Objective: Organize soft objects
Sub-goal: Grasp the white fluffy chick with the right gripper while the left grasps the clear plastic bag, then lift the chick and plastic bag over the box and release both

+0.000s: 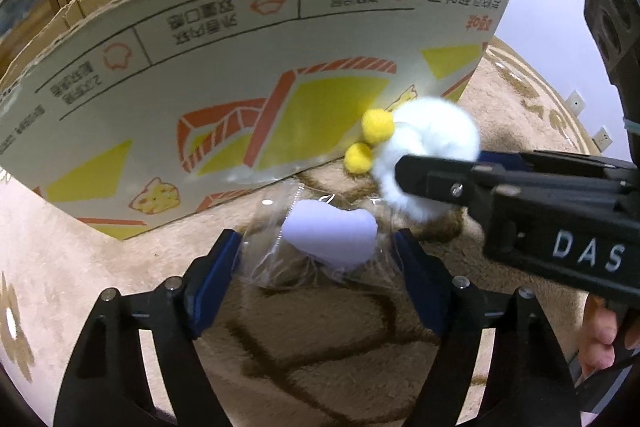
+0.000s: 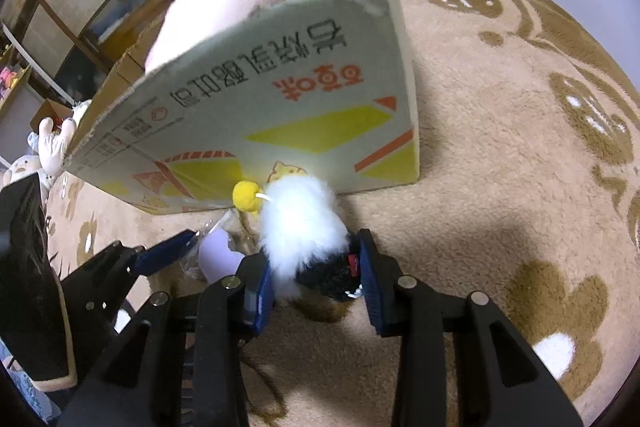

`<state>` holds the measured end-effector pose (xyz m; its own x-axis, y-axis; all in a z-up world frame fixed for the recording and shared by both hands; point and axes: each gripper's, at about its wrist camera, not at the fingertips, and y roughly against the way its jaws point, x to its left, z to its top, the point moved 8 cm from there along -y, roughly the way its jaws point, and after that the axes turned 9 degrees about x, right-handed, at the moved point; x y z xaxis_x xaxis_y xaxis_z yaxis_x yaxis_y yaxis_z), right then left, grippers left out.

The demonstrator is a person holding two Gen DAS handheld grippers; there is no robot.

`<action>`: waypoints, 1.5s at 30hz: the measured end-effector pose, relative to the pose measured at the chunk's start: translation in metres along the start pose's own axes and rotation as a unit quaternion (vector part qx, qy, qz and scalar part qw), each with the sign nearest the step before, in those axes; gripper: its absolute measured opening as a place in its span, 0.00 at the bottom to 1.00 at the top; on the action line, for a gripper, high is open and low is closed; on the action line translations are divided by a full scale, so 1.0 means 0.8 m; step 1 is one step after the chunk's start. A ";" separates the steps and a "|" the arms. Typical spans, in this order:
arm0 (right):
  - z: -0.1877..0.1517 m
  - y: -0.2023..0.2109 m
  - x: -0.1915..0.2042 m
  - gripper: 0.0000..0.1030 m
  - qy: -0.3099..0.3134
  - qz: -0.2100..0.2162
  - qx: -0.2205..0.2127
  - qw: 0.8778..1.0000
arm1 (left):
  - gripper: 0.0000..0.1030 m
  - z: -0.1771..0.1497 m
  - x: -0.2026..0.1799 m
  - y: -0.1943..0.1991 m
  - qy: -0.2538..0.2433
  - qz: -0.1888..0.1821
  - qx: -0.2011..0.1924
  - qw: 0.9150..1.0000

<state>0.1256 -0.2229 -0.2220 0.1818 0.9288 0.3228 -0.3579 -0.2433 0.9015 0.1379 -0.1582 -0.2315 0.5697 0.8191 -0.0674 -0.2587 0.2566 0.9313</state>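
The white fluffy toy (image 2: 300, 223) with yellow pompoms (image 1: 378, 125) looks feather-light and squashy; its dark end is the firmest hold, and the right hand-held gripper (image 2: 316, 277) is clamped there, just in front of the cardboard box (image 1: 240, 75). The left hand-held gripper (image 1: 320, 247) stands half open around a crinkly clear bag (image 1: 280, 227) holding a smooth lilac pad, lying on the plush carpet (image 2: 500, 147); its pads are not visibly pressing.

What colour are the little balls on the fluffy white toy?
Yellow. The small round pom-poms on the fluffy white toy show best in the left wrist view.
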 end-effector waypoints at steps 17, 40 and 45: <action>0.001 0.035 -0.029 0.36 -0.020 0.003 -0.031 0.999 | 0.73 -0.027 0.017 0.043 0.011 0.020 -0.015 1.000; 0.001 0.093 -0.005 0.36 -0.003 0.025 -0.094 0.995 | 0.73 -0.034 0.043 0.131 0.048 0.075 -0.078 0.993; 0.001 0.122 0.005 0.36 0.008 0.031 -0.128 0.991 | 0.73 -0.037 0.039 0.162 0.052 0.101 -0.103 0.988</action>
<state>0.0924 -0.2436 -0.1328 0.1379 0.9191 0.3692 -0.5883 -0.2238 0.7770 0.0989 -0.0838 -0.1236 0.4100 0.9097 0.0660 -0.5189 0.1732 0.8371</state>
